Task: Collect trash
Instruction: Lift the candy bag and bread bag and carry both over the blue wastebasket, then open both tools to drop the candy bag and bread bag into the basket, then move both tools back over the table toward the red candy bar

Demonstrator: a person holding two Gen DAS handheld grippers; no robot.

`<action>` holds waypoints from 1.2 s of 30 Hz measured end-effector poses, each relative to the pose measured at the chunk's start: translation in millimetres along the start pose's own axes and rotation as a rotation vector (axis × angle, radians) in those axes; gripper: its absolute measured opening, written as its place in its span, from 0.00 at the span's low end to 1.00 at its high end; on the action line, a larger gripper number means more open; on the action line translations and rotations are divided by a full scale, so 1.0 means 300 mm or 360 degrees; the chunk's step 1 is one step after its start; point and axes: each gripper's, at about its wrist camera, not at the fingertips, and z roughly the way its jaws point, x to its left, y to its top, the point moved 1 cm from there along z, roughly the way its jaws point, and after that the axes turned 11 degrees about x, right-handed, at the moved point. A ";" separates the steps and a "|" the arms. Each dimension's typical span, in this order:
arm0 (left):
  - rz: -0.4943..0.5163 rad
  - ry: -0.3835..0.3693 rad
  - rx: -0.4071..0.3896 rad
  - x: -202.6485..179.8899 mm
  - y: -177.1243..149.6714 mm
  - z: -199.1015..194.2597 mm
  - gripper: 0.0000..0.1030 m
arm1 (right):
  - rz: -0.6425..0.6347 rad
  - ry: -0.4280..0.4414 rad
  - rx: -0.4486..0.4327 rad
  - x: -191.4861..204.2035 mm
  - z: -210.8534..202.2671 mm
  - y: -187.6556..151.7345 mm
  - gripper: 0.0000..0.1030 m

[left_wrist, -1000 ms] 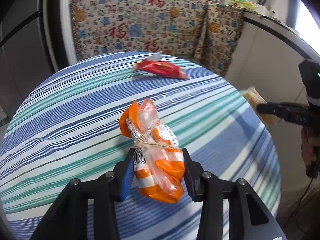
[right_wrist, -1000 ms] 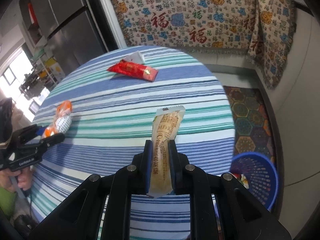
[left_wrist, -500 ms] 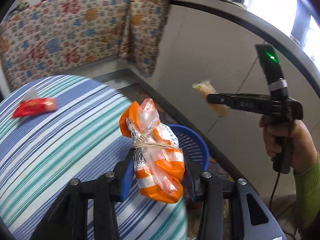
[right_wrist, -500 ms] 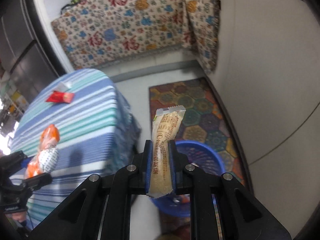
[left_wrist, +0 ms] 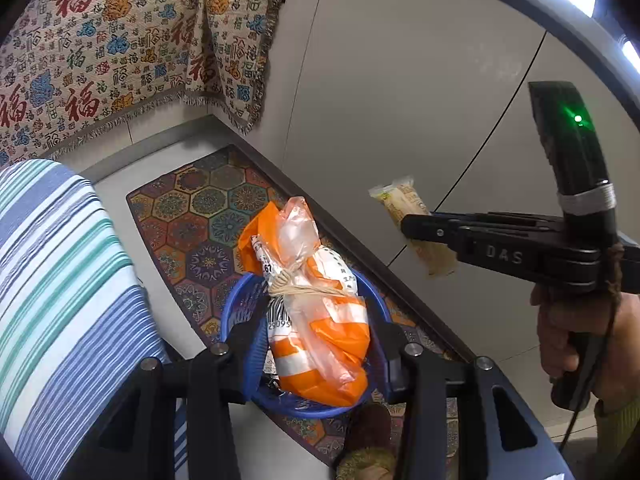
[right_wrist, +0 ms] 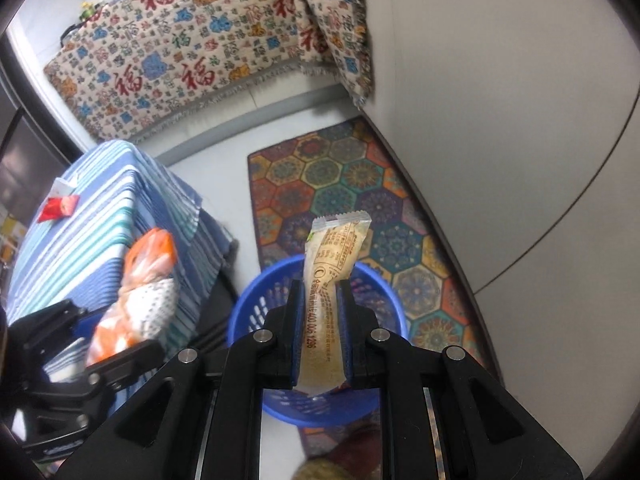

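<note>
My left gripper (left_wrist: pixel 320 336) is shut on an orange and white plastic bag (left_wrist: pixel 316 308) tied with string, held above the blue basket (left_wrist: pixel 236 312) on the floor. My right gripper (right_wrist: pixel 320 312) is shut on a long beige snack wrapper (right_wrist: pixel 332 280), held over the same blue basket (right_wrist: pixel 256 304). The right gripper with its wrapper (left_wrist: pixel 408 216) also shows in the left wrist view, off to the right of the basket. The bag (right_wrist: pixel 140 292) also shows in the right wrist view. A red wrapper (right_wrist: pixel 60 208) lies on the striped table.
The round table with a blue-green striped cloth (left_wrist: pixel 52 280) stands left of the basket. A patterned hexagon rug (right_wrist: pixel 340 184) lies under the basket. A grey wall (left_wrist: pixel 400 80) runs on the right. A patterned cloth (right_wrist: pixel 180 48) hangs at the back.
Both grippers have swung from over the table to the right and down, and now hold the bag and the wrapper over the blue basket on the floor.
</note>
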 end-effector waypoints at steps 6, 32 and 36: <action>-0.0007 0.0018 0.0079 -0.002 0.028 0.094 0.43 | 0.0036 0.0035 0.0015 -0.037 0.014 -0.011 0.15; -0.0161 0.0208 -0.0095 0.214 -0.259 -0.291 0.66 | -0.0247 0.0071 -0.0216 0.294 -0.104 -0.022 0.61; -0.0314 0.0393 -0.0072 0.391 -0.402 -0.388 0.66 | -0.0528 0.0242 -0.0178 0.585 -0.079 -0.081 0.66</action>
